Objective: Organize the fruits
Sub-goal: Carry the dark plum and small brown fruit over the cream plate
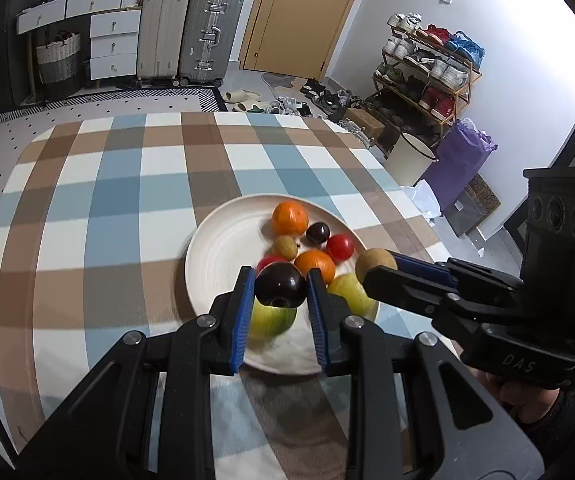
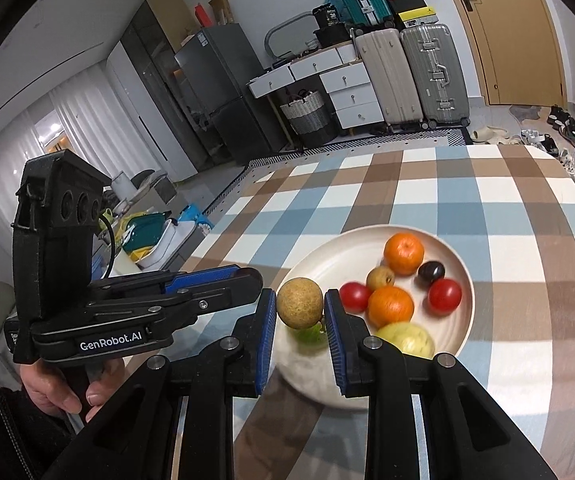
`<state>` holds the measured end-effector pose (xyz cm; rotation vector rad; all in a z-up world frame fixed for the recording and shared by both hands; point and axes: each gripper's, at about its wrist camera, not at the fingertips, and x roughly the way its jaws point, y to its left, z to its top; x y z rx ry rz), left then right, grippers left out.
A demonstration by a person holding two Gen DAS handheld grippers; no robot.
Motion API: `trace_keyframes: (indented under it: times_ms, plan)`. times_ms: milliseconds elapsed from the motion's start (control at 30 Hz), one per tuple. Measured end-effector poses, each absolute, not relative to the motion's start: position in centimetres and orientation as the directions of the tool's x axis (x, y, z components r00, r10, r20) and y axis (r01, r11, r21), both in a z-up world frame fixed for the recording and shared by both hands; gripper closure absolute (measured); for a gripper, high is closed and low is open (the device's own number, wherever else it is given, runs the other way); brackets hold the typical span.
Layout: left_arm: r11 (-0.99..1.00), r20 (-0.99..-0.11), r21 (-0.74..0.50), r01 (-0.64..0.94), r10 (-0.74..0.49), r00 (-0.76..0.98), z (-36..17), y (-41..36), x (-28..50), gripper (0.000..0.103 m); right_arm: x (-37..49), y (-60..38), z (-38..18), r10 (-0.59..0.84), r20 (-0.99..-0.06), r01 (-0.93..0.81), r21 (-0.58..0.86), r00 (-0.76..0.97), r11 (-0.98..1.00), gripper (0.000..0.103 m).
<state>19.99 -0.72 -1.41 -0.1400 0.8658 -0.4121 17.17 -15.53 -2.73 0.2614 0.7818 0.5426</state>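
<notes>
Left gripper (image 1: 280, 286): my jaws clamp the plum (image 1: 280, 284).
Right gripper (image 2: 300, 308): clamped on the longan (image 2: 300, 302).
Care: lift both clear of the plate (image 1: 215, 248), grips steady.

Even, cool indoor light here, and strong glare washing out the white wall (image 1: 527, 40) at upper right of the left wrist view. Fisheye bending curves the checked blue, brown and white cloth (image 1: 127, 200), with black vignette corners. The round cream plate (image 2: 327, 264) smears with motion blur at its near rim; soft shadows sit beneath the fruit.
</notes>
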Motion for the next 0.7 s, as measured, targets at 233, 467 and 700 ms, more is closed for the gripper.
trace_keyframes:
  times_ms: [233, 467, 700]
  plan:
    - [0.910, -0.719, -0.281, 0.304, -0.410, 0.562, -1.3, -1.5, 23.1, 0.080, 19.9, -16.1, -3.0, 0.557, -0.599, -0.347, 0.439, 0.574, 0.829, 0.078]
    - [0.912, -0.720, -0.296, 0.285, -0.409, 0.561, -2.2, -1.2, 25.7, 0.080, 22.6, -15.9, -3.5, 0.549, -0.613, -0.342, 0.431, 0.568, 0.835, 0.078]
    - [0.912, -0.732, -0.307, 0.274, -0.410, 0.545, -4.1, -1.1, 27.3, 0.080, 24.9, -15.9, -4.9, 0.538, -0.621, -0.313, 0.441, 0.570, 0.841, 0.078]
